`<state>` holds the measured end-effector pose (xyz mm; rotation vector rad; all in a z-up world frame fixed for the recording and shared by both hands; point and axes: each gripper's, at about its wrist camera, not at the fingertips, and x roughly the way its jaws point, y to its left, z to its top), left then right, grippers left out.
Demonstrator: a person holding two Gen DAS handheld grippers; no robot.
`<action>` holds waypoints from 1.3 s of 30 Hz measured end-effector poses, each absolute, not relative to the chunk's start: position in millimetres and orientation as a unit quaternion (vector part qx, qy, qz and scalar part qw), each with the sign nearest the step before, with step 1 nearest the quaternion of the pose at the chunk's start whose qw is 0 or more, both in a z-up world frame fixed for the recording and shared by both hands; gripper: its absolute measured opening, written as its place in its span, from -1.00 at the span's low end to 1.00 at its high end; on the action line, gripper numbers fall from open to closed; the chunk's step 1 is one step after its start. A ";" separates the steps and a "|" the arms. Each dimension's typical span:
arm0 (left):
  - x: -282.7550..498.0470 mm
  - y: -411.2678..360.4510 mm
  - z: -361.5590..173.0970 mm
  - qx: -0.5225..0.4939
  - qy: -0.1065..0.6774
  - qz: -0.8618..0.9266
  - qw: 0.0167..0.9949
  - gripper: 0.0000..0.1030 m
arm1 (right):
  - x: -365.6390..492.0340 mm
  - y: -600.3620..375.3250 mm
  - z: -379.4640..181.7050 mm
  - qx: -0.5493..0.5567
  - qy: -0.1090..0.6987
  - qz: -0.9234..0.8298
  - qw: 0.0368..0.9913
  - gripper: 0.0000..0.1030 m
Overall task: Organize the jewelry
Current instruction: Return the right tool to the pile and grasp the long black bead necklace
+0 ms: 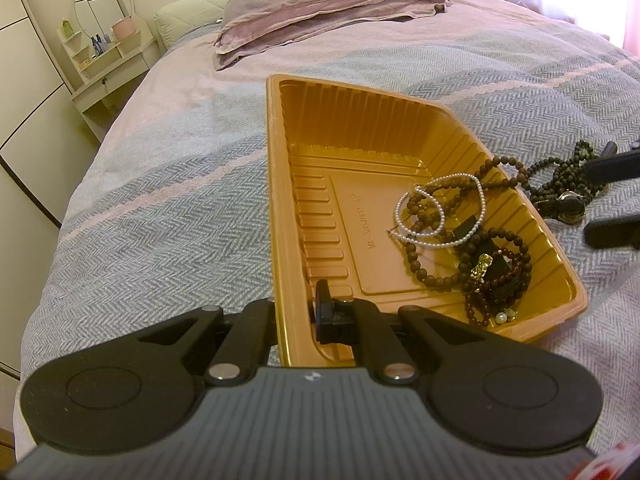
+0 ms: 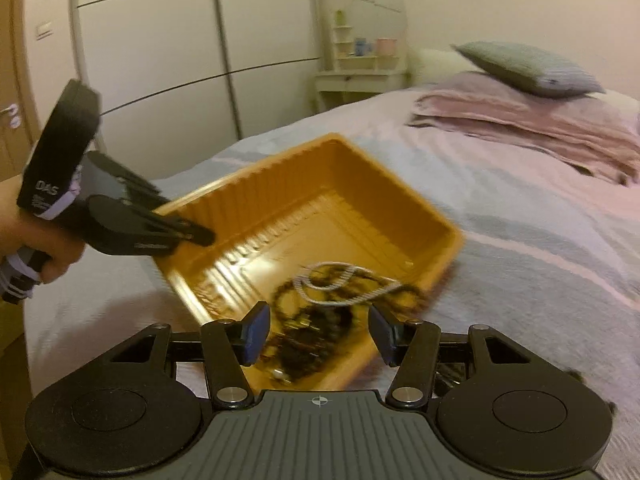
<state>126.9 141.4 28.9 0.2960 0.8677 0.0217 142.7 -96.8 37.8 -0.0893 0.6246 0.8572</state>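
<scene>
Left tool [image 1: 296, 316] clamped on tray [image 1: 276, 184] rim.

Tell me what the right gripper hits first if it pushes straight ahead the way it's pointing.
Most likely the jewelry pile in the orange tray. The open right gripper points down at it, with nothing between its fingers; blur leaves depth uncertain.

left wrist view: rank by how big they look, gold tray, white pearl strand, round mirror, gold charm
1. gold tray
2. white pearl strand
3. round mirror, only slightly smaller, and it is far off, so its real size is unsure
4. gold charm
</scene>
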 end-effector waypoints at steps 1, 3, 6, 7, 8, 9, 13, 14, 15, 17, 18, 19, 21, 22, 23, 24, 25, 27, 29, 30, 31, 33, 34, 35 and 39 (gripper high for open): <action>126.9 141.3 29.0 0.143 0.419 0.010 0.897 -0.93 | 143.0 -104.2 36.5 -0.039 0.301 0.398 0.866 0.06; 126.8 141.5 29.0 0.143 0.419 0.010 0.897 -0.93 | 144.9 -123.5 31.8 -0.030 0.310 0.372 0.875 0.06; 126.9 141.2 28.7 0.143 0.418 0.010 0.897 -0.93 | 148.3 -153.6 21.2 -0.026 0.327 0.332 0.885 0.06; 127.1 141.3 28.1 0.142 0.418 0.010 0.897 -0.93 | 149.8 -164.1 16.3 -0.031 0.332 0.313 0.889 0.06; 127.1 141.4 28.0 0.142 0.418 0.010 0.897 -0.93 | 151.0 -173.6 12.3 -0.037 0.337 0.293 0.894 0.06; 127.1 141.6 28.0 0.142 0.418 0.010 0.897 -0.93 | 152.9 -183.4 7.8 -0.044 0.341 0.275 0.898 0.06; 127.1 141.6 27.9 0.142 0.418 0.010 0.897 -0.93 | 161.3 -211.1 -2.8 -0.056 0.349 0.240 0.904 0.06; 127.3 141.3 27.8 0.143 0.418 0.011 0.897 -0.93 | 163.7 -215.0 -4.6 -0.063 0.349 0.236 0.905 0.06; 127.3 141.5 28.2 0.143 0.419 0.011 0.897 -0.93 | 166.3 -217.9 -6.5 -0.070 0.348 0.235 0.905 0.06; 127.6 141.2 28.5 0.144 0.419 0.012 0.896 -0.93 | 171.5 -220.5 -10.4 -0.076 0.349 0.232 0.904 0.05; 127.6 141.0 28.7 0.145 0.419 0.012 0.896 -0.93 | 174.8 -221.2 -12.3 -0.074 0.351 0.231 0.904 0.02; 127.3 141.0 28.8 0.145 0.419 0.013 0.896 -0.93 | 178.3 -220.8 -14.7 -0.073 0.354 0.230 0.904 -0.09; 127.4 140.5 29.3 0.146 0.419 0.013 0.896 -0.93 | 185.7 -218.9 -20.0 -0.074 0.359 0.227 0.902 -0.24; 127.6 140.6 29.4 0.146 0.420 0.013 0.896 -0.93 | 190.9 -217.3 -22.8 -0.071 0.366 0.227 0.900 -0.31; 127.7 140.7 29.7 0.146 0.420 0.013 0.896 -0.93 | 196.8 -215.5 -26.0 -0.063 0.377 0.225 0.896 -0.33; 127.7 140.7 29.7 0.146 0.420 0.013 0.896 -0.93 | 201.2 -214.2 -29.0 -0.051 0.388 0.226 0.892 -0.35; 127.7 140.7 29.7 0.146 0.420 0.013 0.896 -0.93 | 205.7 -212.8 -32.5 -0.039 0.400 0.227 0.887 -0.36; 127.7 140.7 29.7 0.147 0.420 0.013 0.896 -0.93 | 212.5 -209.9 -37.8 -0.026 0.410 0.220 0.885 -0.36; 127.7 141.0 29.8 0.146 0.420 0.014 0.896 -0.93 | 217.0 -209.5 -40.0 -0.009 0.410 0.214 0.887 -0.37; 127.8 141.2 29.8 0.146 0.420 0.014 0.896 -0.93 | 218.8 -210.4 -39.9 0.005 0.408 0.212 0.888 -0.48; 127.8 141.2 29.6 0.146 0.420 0.014 0.895 -0.93 | 219.6 -211.0 -39.1 0.016 0.407 0.209 0.889 -0.69; 128.0 141.6 29.3 0.146 0.420 0.014 0.895 -0.94 | 219.2 -210.9 -36.5 0.020 0.403 0.206 0.891 -0.82; 127.9 141.9 29.1 0.146 0.421 0.014 0.895 -0.94 | 219.5 -210.4 -34.5 0.019 0.402 0.208 0.892 -0.86; 127.8 142.4 29.1 0.145 0.421 0.014 0.895 -0.94 | 217.9 -210.5 -32.3 0.017 0.399 0.209 0.893 -0.86; 127.2 142.5 28.6 0.145 0.420 0.013 0.896 -0.93 | 205.4 -210.2 -13.7 -0.010 0.373 0.213 0.903 -0.87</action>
